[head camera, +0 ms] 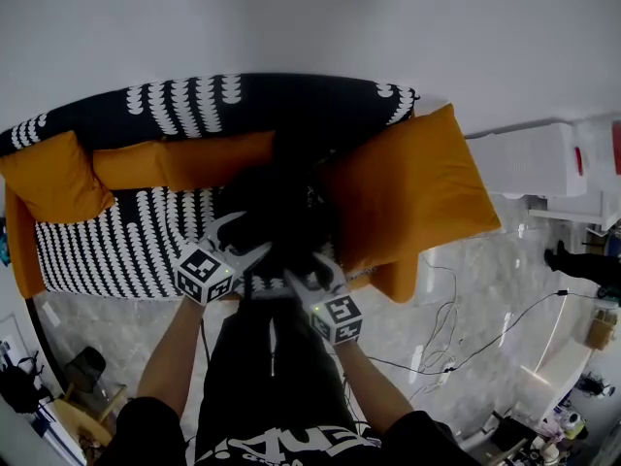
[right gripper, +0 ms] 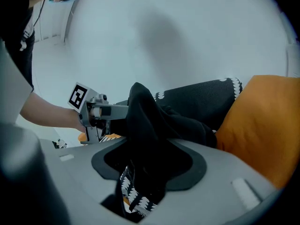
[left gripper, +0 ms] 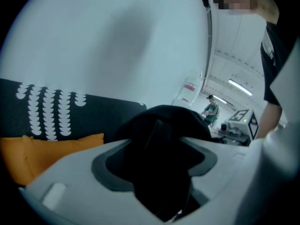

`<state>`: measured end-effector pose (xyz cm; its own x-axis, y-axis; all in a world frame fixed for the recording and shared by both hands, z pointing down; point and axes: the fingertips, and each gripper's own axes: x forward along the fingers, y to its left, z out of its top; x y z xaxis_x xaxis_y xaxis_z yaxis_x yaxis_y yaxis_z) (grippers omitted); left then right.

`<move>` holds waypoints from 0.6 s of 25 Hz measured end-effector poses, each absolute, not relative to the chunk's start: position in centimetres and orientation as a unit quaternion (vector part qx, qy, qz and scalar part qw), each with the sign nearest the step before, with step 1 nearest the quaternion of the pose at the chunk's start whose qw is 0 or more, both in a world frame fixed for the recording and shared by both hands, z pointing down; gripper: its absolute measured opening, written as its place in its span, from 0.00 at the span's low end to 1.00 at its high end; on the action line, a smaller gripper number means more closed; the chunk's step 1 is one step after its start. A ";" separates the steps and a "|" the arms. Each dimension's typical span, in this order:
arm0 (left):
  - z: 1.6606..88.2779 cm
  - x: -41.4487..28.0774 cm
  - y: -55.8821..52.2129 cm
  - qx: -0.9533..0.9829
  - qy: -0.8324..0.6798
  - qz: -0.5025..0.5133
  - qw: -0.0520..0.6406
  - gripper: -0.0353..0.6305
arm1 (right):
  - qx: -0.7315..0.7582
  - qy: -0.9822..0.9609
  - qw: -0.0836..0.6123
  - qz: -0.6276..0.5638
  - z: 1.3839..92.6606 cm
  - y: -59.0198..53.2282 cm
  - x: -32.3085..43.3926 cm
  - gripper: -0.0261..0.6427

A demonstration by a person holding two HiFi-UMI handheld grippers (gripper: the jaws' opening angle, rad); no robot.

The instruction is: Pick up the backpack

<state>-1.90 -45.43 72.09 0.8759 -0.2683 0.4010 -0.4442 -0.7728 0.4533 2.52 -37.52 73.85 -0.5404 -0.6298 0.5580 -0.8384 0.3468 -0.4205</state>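
Note:
A black backpack (head camera: 277, 197) stands in the middle of a black-and-white patterned sofa (head camera: 116, 241), between orange cushions. Both grippers are at its near side. My left gripper (head camera: 247, 238) has black backpack fabric (left gripper: 161, 125) filling the gap between its jaws, which press on it (left gripper: 157, 172). My right gripper (head camera: 309, 268) is likewise shut on a fold of the backpack (right gripper: 150, 121) that rises up between its jaws (right gripper: 145, 172). In the right gripper view the left gripper (right gripper: 105, 111) shows at the left, clamped on the same black fabric.
A large orange cushion (head camera: 412, 192) leans right of the backpack, and smaller ones lie at the back (head camera: 184, 163) and the far left (head camera: 53, 183). Cables (head camera: 456, 348) trail over the marble floor. A white cabinet (head camera: 543, 158) stands at the right. A person (left gripper: 212, 109) stands far off.

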 end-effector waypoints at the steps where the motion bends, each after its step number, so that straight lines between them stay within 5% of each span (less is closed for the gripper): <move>1: 72.1 -1.9 -45.3 0.927 -0.191 0.161 0.279 0.48 | 0.456 -0.805 0.154 0.346 73.9 -37.6 2.5 0.34; 6: 71.2 -2.0 -44.1 0.923 -0.194 0.169 0.286 0.29 | 0.457 -0.800 0.169 0.350 73.1 -37.6 2.4 0.16; 15: 66.4 -3.3 -42.2 0.913 -0.223 0.160 0.301 0.19 | 0.443 -0.815 0.157 0.339 68.1 -36.7 1.5 0.13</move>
<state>-3.29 -42.20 66.42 0.8493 -0.3117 0.4260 -0.5039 -0.7192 0.4784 1.53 -36.69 68.13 -0.5580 -0.6165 0.5554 -0.8286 0.3777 -0.4132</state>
